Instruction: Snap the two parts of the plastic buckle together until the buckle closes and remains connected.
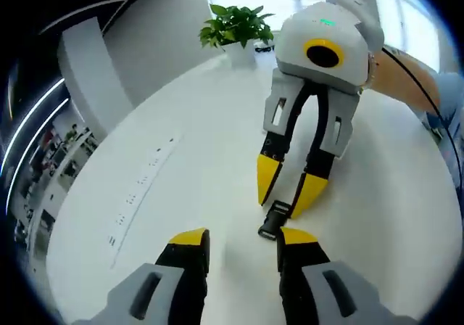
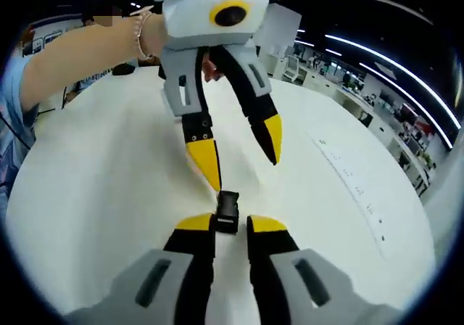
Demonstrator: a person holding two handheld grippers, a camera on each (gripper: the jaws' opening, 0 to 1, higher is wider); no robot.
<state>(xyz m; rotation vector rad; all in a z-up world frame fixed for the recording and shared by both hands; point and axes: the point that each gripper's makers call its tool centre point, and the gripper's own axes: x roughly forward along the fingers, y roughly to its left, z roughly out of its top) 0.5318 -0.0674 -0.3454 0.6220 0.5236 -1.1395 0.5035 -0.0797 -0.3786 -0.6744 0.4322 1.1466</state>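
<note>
The black plastic buckle is lying on the white worktop, between the two tools.

In the left gripper view, the left tool is standing with its yellow-tipped jaws spread wide. The buckle is lying just inside the right-hand jaw tip; contact cannot be confirmed. The right tool is reaching in from above, its jaws partly open, one tip touching the buckle's far end.

In the right gripper view, the right tool is standing with its jaws narrow, the buckle sitting between the tips. The left tool is hanging above, jaws wide, one tip meeting the buckle's top edge. A potted plant is standing at the worktop's far edge.
</note>
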